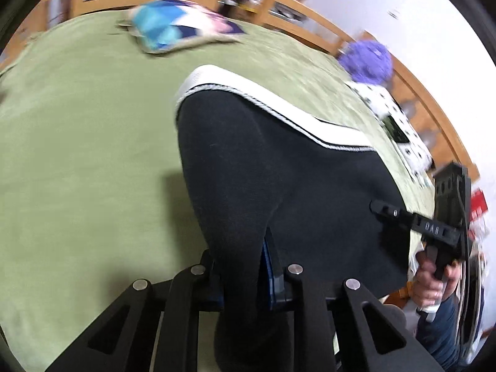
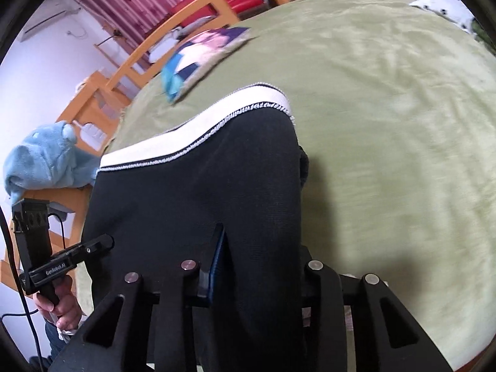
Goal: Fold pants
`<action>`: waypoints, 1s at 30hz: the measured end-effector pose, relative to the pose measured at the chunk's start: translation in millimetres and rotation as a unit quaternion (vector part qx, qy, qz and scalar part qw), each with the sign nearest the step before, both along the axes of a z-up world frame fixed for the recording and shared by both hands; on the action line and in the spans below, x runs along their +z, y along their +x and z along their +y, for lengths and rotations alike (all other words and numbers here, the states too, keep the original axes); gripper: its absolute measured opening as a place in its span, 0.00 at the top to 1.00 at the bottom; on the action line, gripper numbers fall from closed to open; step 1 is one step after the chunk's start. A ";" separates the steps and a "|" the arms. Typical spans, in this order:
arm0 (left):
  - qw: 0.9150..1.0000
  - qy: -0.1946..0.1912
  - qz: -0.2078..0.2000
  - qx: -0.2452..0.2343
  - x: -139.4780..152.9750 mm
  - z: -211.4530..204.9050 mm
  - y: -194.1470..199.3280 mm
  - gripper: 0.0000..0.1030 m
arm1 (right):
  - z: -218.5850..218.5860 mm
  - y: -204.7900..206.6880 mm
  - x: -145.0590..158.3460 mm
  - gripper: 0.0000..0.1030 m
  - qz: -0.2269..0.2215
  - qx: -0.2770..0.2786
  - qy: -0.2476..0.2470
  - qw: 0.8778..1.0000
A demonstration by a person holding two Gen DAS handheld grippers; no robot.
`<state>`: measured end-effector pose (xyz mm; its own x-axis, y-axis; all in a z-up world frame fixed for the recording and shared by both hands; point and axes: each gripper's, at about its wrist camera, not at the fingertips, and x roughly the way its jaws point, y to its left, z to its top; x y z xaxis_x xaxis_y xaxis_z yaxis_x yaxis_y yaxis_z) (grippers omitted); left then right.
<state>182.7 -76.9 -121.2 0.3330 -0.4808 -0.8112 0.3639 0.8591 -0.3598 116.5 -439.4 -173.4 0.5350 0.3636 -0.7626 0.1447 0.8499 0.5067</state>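
Note:
Black pants (image 1: 279,170) with a white waistband (image 1: 248,86) lie on the green bed cover, waistband at the far end; the near part rises off the bed toward both grippers. My left gripper (image 1: 241,263) is shut on the near black cloth, which runs between its fingers and hides the left one. The right gripper (image 2: 260,257) is shut on the same pants (image 2: 201,186) further along; cloth drapes over its right finger. Each view shows the other gripper at the side: the right gripper (image 1: 376,207) and the left gripper (image 2: 107,243), both at the cloth's edge, each held by a hand.
The green bed cover (image 1: 77,155) spreads wide on all sides. A patchwork pillow (image 1: 173,28) lies at the far end by the wooden bed rail (image 1: 310,28). A purple plush (image 1: 365,62), a spotted white cushion (image 1: 393,117) and a blue plush (image 2: 40,158) sit at the edges.

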 end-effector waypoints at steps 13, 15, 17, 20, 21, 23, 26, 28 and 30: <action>0.995 0.022 0.056 0.086 -53.3 151.6 47.9 0.74 | 163.9 77.5 -36.1 0.63 0.021 0.067 0.027 0.997; 0.993 0.052 0.058 0.087 -62.8 142.9 50.1 0.62 | 160.3 85.0 -45.0 0.51 0.031 0.072 0.009 0.997; 0.991 0.085 0.055 0.085 -67.2 137.9 47.0 0.57 | 160.0 86.3 -48.7 0.35 0.044 0.082 -0.026 0.995; 0.987 0.124 0.026 0.095 -54.3 141.0 27.8 0.54 | 155.3 71.5 -31.6 0.44 0.034 0.077 -0.053 0.995; 0.986 0.134 0.014 0.099 -47.1 140.9 17.9 0.50 | 156.1 61.3 -19.3 0.45 0.026 0.074 -0.070 0.995; 0.984 0.138 -0.008 0.109 -34.1 143.0 -3.7 0.46 | 155.7 42.0 -1.6 0.47 0.002 0.082 -0.075 0.994; 0.985 0.128 -0.011 0.111 -31.2 147.2 -41.0 0.41 | 164.4 9.8 17.2 0.60 -0.036 0.104 -0.089 0.990; 0.987 0.120 -0.004 0.111 -37.6 147.4 -57.7 0.41 | 170.8 -9.5 10.7 0.67 -0.038 0.129 -0.085 0.987; 0.989 0.105 0.015 0.102 -52.2 147.4 -75.7 0.41 | 173.8 -18.9 -3.3 0.69 -0.025 0.137 -0.079 0.987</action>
